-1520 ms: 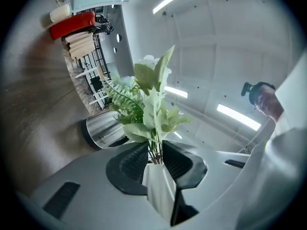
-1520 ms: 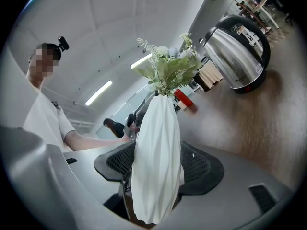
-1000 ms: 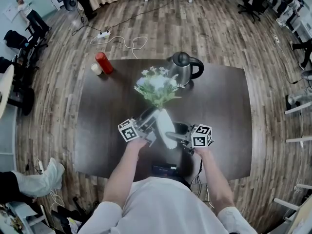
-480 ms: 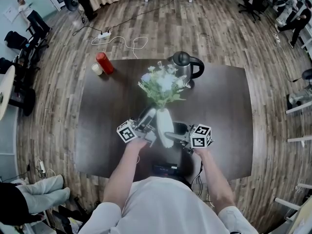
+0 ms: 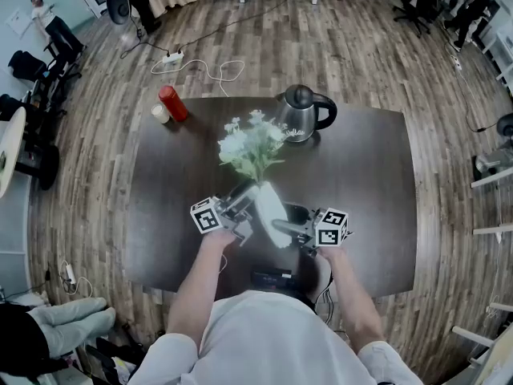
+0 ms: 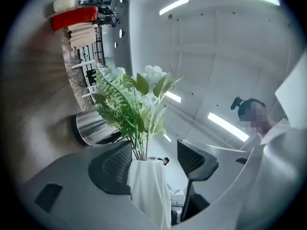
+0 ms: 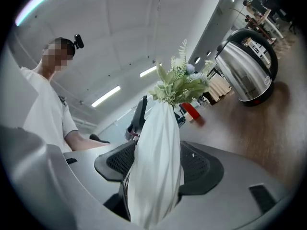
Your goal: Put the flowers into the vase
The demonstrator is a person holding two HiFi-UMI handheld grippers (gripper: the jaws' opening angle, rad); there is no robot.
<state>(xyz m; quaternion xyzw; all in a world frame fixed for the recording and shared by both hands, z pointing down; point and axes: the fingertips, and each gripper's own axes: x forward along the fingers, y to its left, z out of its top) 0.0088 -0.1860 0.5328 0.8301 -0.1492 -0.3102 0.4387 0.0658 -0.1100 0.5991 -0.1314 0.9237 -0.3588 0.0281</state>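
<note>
Flowers (image 6: 134, 99) already stand with their stems down in the white vase (image 7: 156, 128), and the bunch rises just beyond the tips of both my grippers. My right gripper (image 7: 156, 169) is closed on the body of the vase, one pad on each side, and the vase leans a little in it. Whether its foot rests on the surface (image 5: 361, 175) I cannot tell. My left gripper (image 6: 154, 164) has just been opening its jaws and now stands wide. The neck of the vase and the stems are between them, one pad close beside the vase and the other clearly apart, so it presses on nothing. I judge the flowers to be very light and soft. Their thin stems will bend and their leaves will crush, so if I must correct them I would take the bundle of stems just above the mouth, with little force. The vase looks hard, smooth and perhaps breakable, and with the bunch on top it is probably top-heavy. The wide middle of its body, where my right gripper holds it, seems the safest place, not the narrow neck.
</note>
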